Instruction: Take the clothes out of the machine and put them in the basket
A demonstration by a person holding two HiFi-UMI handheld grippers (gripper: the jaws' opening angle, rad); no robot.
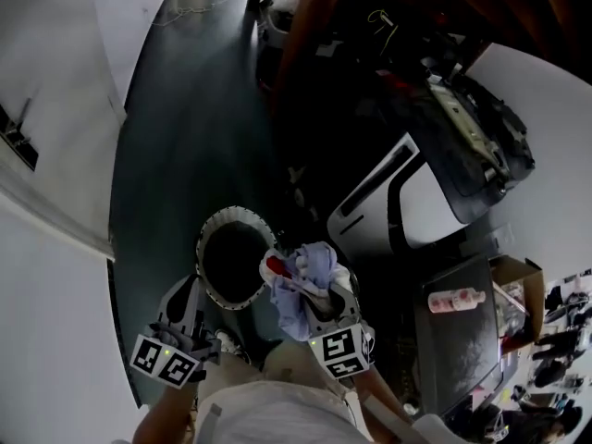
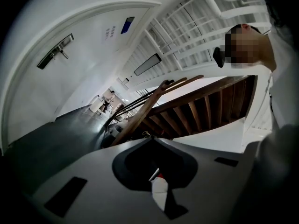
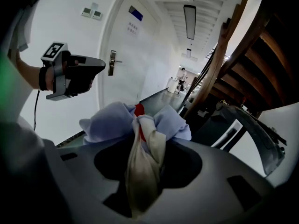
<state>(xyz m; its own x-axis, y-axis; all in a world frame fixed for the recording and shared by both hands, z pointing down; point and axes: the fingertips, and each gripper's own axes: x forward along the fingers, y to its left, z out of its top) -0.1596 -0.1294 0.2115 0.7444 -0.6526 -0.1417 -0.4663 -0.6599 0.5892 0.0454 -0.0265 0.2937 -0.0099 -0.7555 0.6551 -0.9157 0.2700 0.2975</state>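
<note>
Right gripper view: clamped with the right gripper [image 3: 142,134] on bunched lilac, cream and red clothes [image 3: 112,122], up beside the basket [image 1: 227,214] rim, out of the machine [image 1: 430,202]. Left gripper [image 2: 152,141] pinched together, no garment in it. Carry over the dark opening, lower inside, then let go.
</note>
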